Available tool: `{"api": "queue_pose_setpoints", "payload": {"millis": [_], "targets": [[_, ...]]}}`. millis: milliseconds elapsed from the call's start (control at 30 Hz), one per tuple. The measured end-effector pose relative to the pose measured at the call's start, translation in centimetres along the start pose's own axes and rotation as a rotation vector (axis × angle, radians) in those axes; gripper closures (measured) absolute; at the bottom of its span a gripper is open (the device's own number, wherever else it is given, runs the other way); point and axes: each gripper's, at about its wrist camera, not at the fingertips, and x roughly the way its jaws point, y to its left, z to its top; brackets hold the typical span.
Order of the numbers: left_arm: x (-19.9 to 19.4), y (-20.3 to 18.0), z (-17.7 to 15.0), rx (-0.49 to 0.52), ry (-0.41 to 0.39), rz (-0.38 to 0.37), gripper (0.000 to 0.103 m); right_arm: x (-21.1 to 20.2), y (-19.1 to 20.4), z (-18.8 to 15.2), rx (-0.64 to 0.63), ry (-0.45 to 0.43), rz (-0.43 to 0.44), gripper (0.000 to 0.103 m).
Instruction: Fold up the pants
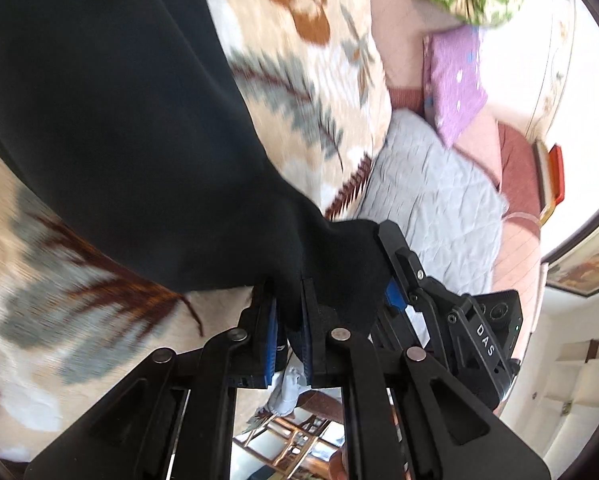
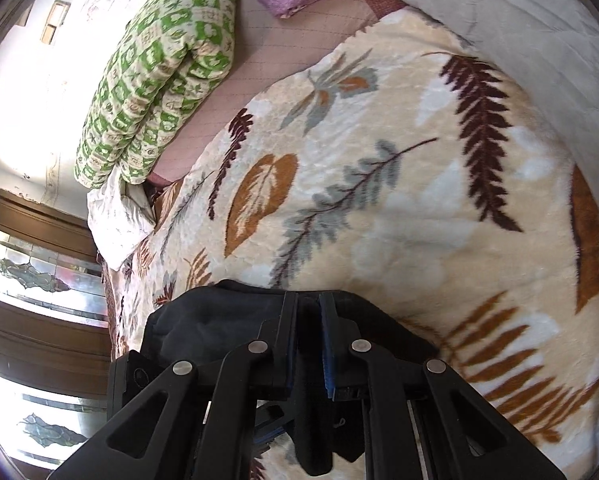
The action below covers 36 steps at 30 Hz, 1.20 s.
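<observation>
While both tools pinched cloth, the black pants point(image 1: 111, 132) trailed toward ten o'clock in the left view, over the leaf-print blanket point(image 1: 307, 92). The left gripper point(image 1: 289, 344) was clamped narrow on one edge; the right gripper point(image 2: 308, 344) held a dark fold likewise, and it showed in the left view at three o'clock, just beside. To fold well, I judged, both should travel level together, keeping the edge taut, and lay it square before releasing.
</observation>
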Motion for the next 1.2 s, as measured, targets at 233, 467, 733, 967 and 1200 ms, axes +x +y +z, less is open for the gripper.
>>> {"api": "queue_pose_setpoints", "payload": {"millis": [233, 467, 733, 967, 1200], "targets": [[-4.0, 3.3, 3.0, -0.063, -0.041, -0.009, 0.095, 4.0, 4.7, -0.8, -0.025, 0.04, 0.012, 0.093], [-3.7, 4.0, 3.9, -0.056, -0.015, -0.004, 0.095, 7.8, 7.7, -1.2, -0.05, 0.082, 0.013, 0.093], [0.8, 1.8, 2.2, 0.009, 0.062, 0.039, 0.095, 3.2, 1.1, -0.9, 0.055, 0.02, -0.028, 0.092], [1.9, 1.2, 1.8, 0.026, 0.054, 0.093, 0.095, -0.7, -7.2, -2.0, 0.258, -0.049, 0.057, 0.041], [3.2, 0.8, 0.4, 0.02, 0.036, 0.11, 0.095, -0.5, -12.7, -7.6, 0.566, -0.019, 0.367, 0.029]]}}
